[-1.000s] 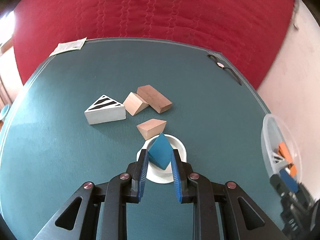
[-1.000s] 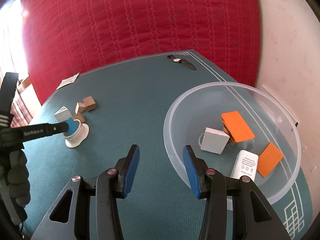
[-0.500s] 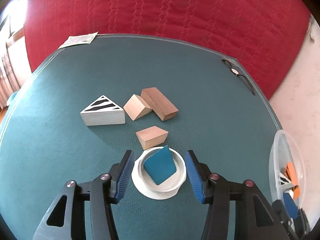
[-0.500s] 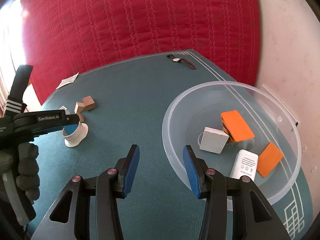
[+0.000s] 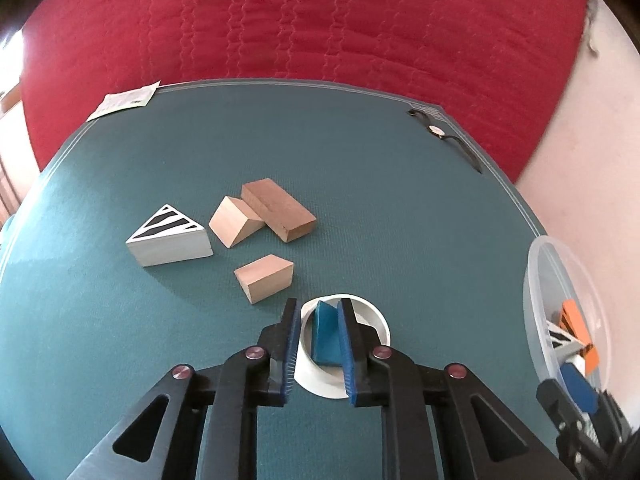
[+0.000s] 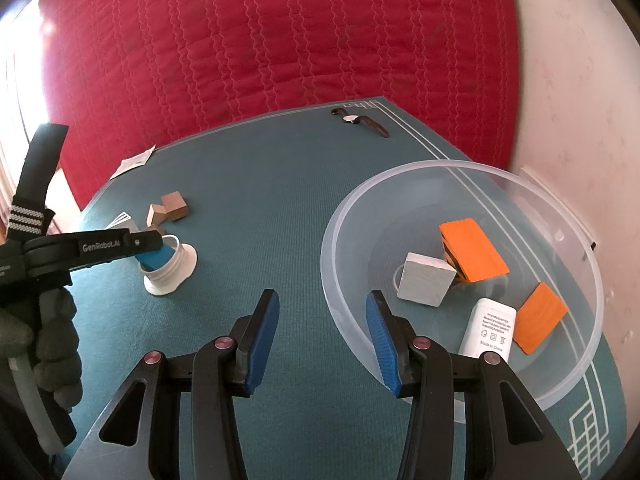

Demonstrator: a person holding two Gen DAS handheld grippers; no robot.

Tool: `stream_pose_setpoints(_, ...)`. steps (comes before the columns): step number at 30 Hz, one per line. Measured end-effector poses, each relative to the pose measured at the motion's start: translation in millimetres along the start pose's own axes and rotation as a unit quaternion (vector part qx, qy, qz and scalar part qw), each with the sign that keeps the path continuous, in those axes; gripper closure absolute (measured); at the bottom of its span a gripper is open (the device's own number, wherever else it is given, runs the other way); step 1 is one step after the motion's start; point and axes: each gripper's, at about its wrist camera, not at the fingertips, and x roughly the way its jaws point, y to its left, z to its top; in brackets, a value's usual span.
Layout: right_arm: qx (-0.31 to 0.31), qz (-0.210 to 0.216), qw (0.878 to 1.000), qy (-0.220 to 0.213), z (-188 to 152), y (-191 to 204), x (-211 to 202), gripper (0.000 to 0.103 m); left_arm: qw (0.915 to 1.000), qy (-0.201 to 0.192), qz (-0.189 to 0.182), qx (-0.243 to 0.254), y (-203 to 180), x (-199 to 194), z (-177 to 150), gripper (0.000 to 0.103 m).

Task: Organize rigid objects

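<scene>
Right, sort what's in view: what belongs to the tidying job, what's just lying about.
Job:
- blue block in the white cup, clamped by the left gripper
- striped wedge
- three wooden blocks
- clear bowl with blocks
- right gripper, open

Lying about:
- wristwatch
- paper slip

"GenRobot.AI" reads in white along the left gripper (image 6: 160, 242) arm. In the clear bowl (image 6: 348, 216), the white adapter (image 6: 488, 330) shows "Made in China"; its finer print is illegible.
</scene>
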Motion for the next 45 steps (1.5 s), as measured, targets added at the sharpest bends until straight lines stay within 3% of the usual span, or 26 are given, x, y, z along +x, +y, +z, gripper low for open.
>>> stream_pose_setpoints(7,-0.001,-0.002,1.000,-0.001,1,1,-1,0.056,0.9998,-0.011,-0.013,0.009,2,-13,-4,0.089)
stream_pose_setpoints(22,-0.018,-0.008,1.000,-0.019,2,11,-7,0.056,0.9936,-0.047,-0.025,0.100,6,-33,-10,0.090)
stream_pose_setpoints(25,-0.022,-0.001,1.000,-0.020,3,16,-8,0.056,0.9896,-0.055,-0.026,0.130,4,-37,-16,0.078)
stream_pose_setpoints(26,-0.023,0.003,1.000,-0.020,3,17,-8,0.056,0.9888,-0.057,-0.021,0.136,4,-38,-17,0.070)
stream_pose_setpoints(28,-0.029,0.024,0.999,-0.016,4,20,-7,0.056,0.9886,-0.061,-0.013,0.137,7,-37,-19,0.061)
stream_pose_setpoints(34,-0.066,0.135,0.989,0.007,20,38,4,0.056,0.9915,-0.059,-0.007,0.115,22,-35,-18,0.059)
stream_pose_setpoints(39,-0.168,0.209,0.963,0.020,34,71,19,0.056,0.9932,-0.061,-0.003,0.099,35,-38,-19,0.058)
stream_pose_setpoints(45,-0.227,0.253,0.939,0.058,47,100,48,0.056,0.9953,-0.057,0.001,0.078,49,-34,-20,0.057)
